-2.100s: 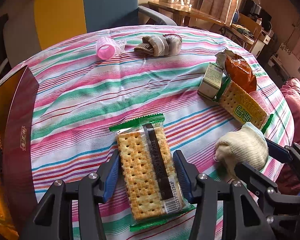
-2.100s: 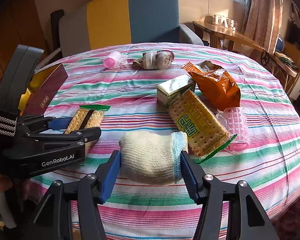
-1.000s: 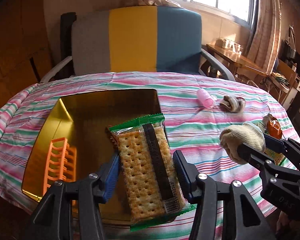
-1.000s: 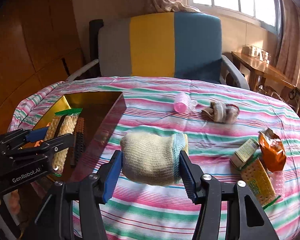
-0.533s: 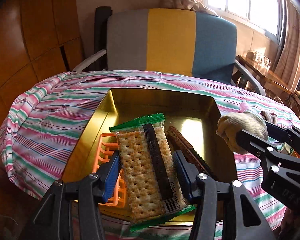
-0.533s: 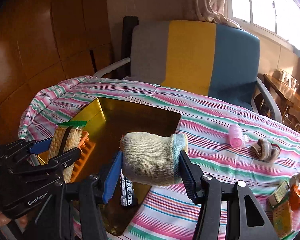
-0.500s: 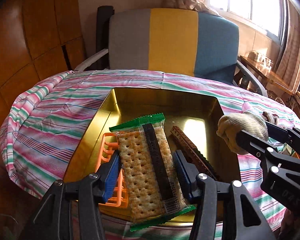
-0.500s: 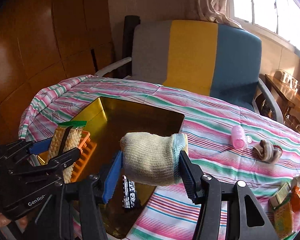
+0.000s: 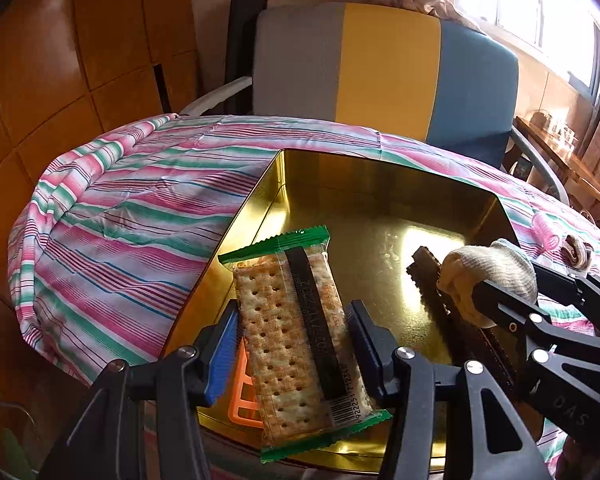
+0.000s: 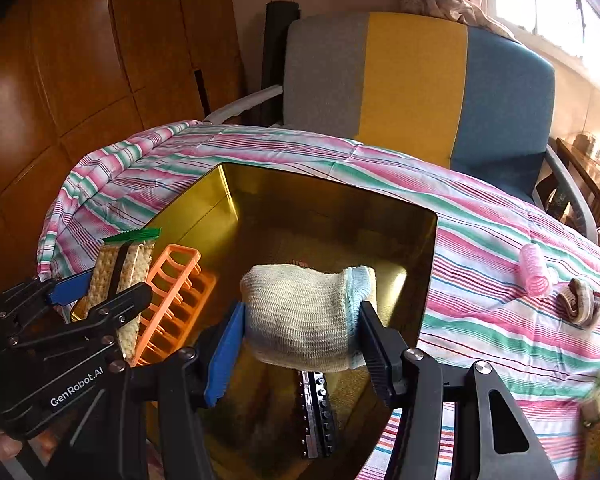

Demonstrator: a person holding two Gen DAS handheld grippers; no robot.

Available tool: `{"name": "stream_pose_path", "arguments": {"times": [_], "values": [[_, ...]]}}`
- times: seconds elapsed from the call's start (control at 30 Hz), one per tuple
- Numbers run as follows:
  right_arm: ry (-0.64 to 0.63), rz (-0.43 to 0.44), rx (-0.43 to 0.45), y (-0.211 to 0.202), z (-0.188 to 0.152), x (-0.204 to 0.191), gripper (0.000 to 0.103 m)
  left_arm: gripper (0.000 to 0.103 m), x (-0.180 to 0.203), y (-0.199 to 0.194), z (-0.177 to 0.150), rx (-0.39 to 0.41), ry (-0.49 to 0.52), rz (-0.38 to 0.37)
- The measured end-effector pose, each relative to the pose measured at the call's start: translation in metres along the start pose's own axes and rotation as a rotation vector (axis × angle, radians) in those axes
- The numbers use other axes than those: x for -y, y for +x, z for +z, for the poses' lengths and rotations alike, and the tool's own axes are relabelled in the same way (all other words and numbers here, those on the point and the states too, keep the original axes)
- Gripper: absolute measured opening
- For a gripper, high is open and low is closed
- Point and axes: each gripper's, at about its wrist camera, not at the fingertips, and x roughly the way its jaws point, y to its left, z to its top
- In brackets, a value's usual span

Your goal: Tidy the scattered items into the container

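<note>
A gold tin box [image 9: 380,184] [image 10: 324,196] lies open on the striped tablecloth. My left gripper [image 9: 294,338] is shut on a green-edged cracker packet [image 9: 296,328], held above the box's near left part. My right gripper [image 10: 302,336] is shut on a cream rolled sock [image 10: 304,312] and hovers over the box's middle. From the left wrist view the sock [image 9: 488,276] shows at the right. From the right wrist view the cracker packet [image 10: 122,276] shows at the left. An orange plastic rack [image 10: 176,296] and a dark comb [image 10: 316,416] lie inside the box.
A pink hair roller [image 10: 534,272] and a brown rolled sock [image 10: 582,302] lie on the cloth to the right of the box. A grey, yellow and blue armchair [image 10: 412,80] stands behind the table. Wooden wall panels [image 10: 80,60] stand to the left.
Both grippers have carried their loads leftwards from the table's right side to above the gold box. Over the last half second they edged further over the box.
</note>
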Motion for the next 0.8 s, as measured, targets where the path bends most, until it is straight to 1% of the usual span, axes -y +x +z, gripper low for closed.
{"name": "stream_pose_path", "arguments": {"times": [0.2, 0.4, 0.63, 0.8], "values": [[-0.005, 0.01, -0.04, 0.021, 0.0, -0.006, 0.057, 0.054, 0.002, 0.011, -0.001, -0.021, 0.0, -0.01], [-0.01, 0.002, -0.036, 0.022, -0.002, -0.005, 0.057, 0.054, 0.007, 0.012, -0.001, -0.018, 0.0, -0.008], [-0.011, 0.01, -0.033, 0.021, -0.003, -0.004, 0.061, 0.054, 0.017, 0.014, 0.001, -0.026, 0.022, 0.006], [-0.006, 0.019, -0.023, 0.015, -0.005, -0.002, 0.061, 0.054, 0.015, 0.01, 0.002, -0.016, 0.015, 0.001]]}}
